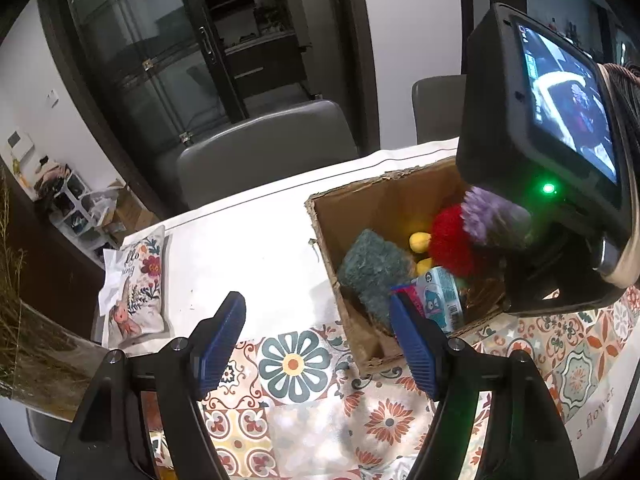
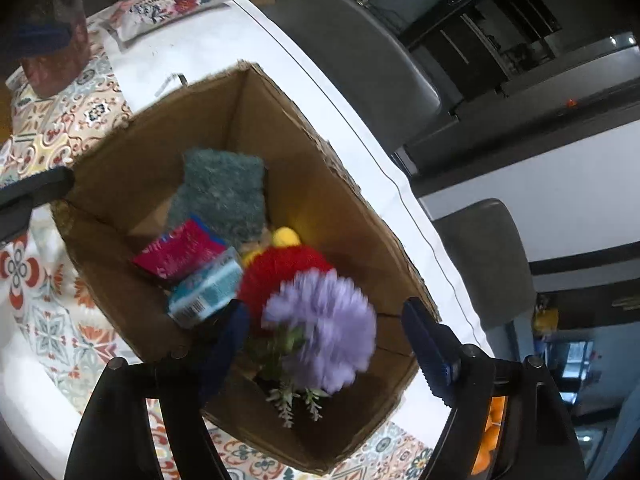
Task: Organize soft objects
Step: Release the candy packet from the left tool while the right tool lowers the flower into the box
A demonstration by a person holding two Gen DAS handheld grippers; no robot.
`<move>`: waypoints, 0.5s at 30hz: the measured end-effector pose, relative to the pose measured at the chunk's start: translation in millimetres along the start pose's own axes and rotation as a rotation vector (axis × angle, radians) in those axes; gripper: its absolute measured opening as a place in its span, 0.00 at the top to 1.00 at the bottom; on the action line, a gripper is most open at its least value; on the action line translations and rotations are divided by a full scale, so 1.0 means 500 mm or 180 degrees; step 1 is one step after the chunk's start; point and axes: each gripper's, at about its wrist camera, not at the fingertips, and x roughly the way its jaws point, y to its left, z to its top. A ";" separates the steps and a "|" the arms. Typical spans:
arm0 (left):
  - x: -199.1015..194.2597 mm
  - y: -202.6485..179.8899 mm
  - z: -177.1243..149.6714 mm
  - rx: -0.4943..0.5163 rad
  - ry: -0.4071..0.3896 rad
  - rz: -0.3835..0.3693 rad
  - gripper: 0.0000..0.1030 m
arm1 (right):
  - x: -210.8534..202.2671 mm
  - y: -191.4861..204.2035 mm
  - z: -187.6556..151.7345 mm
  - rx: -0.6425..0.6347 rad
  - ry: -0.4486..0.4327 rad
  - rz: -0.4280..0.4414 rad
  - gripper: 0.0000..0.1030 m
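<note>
Floral pillow is lying alone on the tablecloth's left, well apart from the box. Left gripper is hovering open and empty. Right gripper is gaping over the box, purple flower blurred between unpressing pads; best letting it drop clear before withdrawing.

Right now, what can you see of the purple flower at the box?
The purple flower is a fluffy lilac pompom head, motion-blurred, with green leaves and pale sprigs below it. It looks artificial and soft. It sits inside the cardboard box at its near corner, against the red plush. The right gripper straddles it with jaws wide; the pads do not press it.
</note>
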 end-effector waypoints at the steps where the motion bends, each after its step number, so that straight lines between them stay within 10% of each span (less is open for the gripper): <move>1: -0.002 0.005 0.001 -0.0035 0.0006 -0.0016 0.28 | -0.006 -0.001 0.002 0.0005 -0.0024 0.0011 0.23; 15: -0.081 0.031 0.041 -0.0266 -0.0239 0.0023 0.23 | -0.147 -0.087 -0.003 0.0765 -0.0708 0.0305 0.23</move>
